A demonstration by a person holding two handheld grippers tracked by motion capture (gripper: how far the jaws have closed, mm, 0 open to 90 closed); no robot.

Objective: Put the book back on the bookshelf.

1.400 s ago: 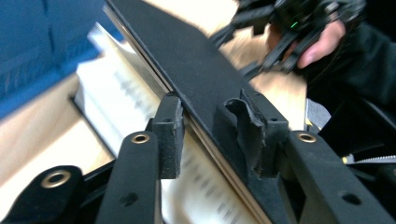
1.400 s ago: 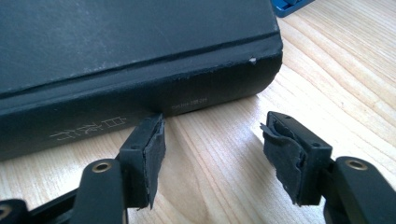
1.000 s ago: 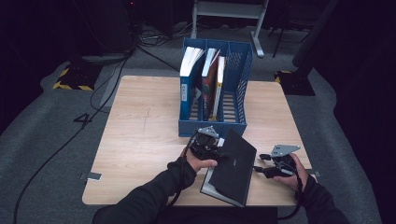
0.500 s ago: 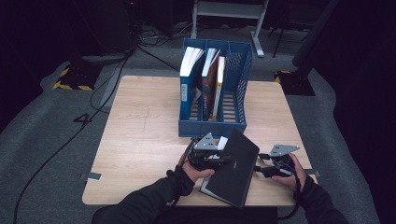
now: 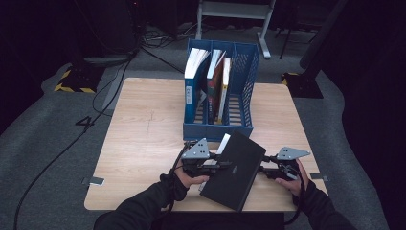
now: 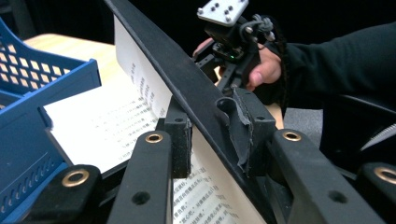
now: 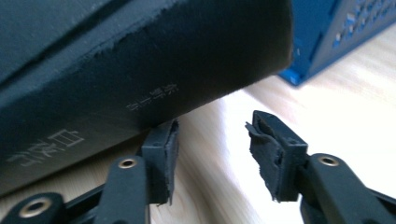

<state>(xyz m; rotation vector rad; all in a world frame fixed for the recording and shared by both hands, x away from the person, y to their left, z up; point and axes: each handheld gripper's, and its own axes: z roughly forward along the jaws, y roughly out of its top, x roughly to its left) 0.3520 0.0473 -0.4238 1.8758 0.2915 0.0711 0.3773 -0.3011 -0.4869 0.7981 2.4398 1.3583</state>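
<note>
High view: your left gripper (image 5: 218,165) pinches the front cover of the black book (image 5: 234,170), which sits tilted on the table (image 5: 143,134) just before the blue rack (image 5: 218,132). Your right gripper (image 5: 268,168) is at the book's spine.

Left gripper view: pads clamp the lifted cover (image 6: 187,88), pages below.

Right gripper view: jaws apart, just been closing, nothing between them; spine just above the left pad.

L hand-held gripper (image 5: 215,165) clamped shut; R hand-held gripper (image 5: 268,168) jaws just closing, nothing between.
</note>
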